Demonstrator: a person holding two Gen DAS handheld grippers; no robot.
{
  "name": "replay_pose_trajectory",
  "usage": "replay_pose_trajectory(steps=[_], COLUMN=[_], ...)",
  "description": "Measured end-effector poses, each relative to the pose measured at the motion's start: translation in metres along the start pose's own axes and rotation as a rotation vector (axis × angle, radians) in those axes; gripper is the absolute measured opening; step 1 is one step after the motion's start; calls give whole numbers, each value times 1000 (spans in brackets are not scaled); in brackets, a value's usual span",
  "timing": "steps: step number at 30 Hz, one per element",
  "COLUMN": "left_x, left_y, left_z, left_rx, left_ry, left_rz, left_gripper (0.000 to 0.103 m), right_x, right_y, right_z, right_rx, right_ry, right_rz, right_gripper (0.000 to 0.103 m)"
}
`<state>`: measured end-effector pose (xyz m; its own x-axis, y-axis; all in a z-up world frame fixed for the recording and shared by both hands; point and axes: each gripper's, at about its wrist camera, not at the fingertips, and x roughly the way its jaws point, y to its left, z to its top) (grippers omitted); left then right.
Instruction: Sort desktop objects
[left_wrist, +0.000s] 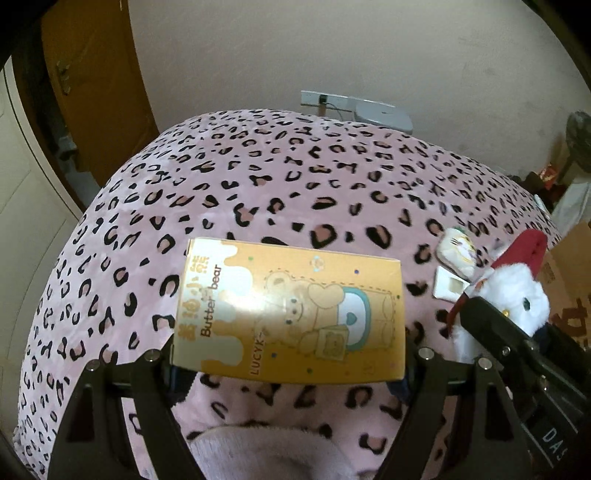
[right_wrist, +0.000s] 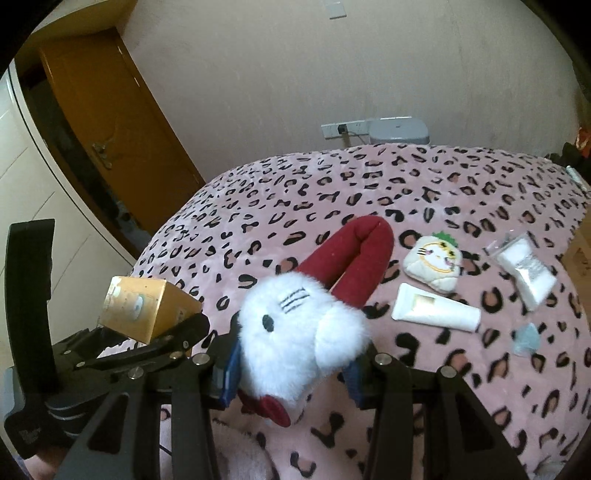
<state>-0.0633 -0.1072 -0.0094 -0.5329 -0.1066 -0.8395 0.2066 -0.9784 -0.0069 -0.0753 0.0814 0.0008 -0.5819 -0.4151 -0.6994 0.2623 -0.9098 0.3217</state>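
A pink leopard-print blanket (right_wrist: 424, 192) covers the whole surface, which looks more like a bed than a table. Above it the left gripper (left_wrist: 288, 363) grasps a yellow box (left_wrist: 290, 310) by its short ends, the fingers wide apart on it, so the box's long axis runs straight across between them and the box hangs clear of the blanket. Beside it on the right, the right gripper (right_wrist: 291, 373) is clenched on a white plush toy (right_wrist: 303, 332), whose red part (right_wrist: 354, 258) sticks out ahead, away from the fingers. Both hands are loaded, so my guess is each thing goes next to its sorted place. Still lying on the blanket, nearer the right hand: a white tube (right_wrist: 436, 308), a clear packet (right_wrist: 524, 269), a small plush charm (right_wrist: 432, 264) just beyond the tube, and a bluish scrap (right_wrist: 526, 338).
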Motion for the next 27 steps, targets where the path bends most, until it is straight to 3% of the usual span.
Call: replay_pose_trajectory(steps=[27], left_x=[-62], left_y=[-88], left_z=[-38], left_rx=[117], left_ry=[-36], left_rz=[-114], left_gripper=[82], right_x=[-94], right_y=[-52], right_z=[-38], right_rx=[40], right_ry=[-66], right_rz=[-123], right_gripper=[45])
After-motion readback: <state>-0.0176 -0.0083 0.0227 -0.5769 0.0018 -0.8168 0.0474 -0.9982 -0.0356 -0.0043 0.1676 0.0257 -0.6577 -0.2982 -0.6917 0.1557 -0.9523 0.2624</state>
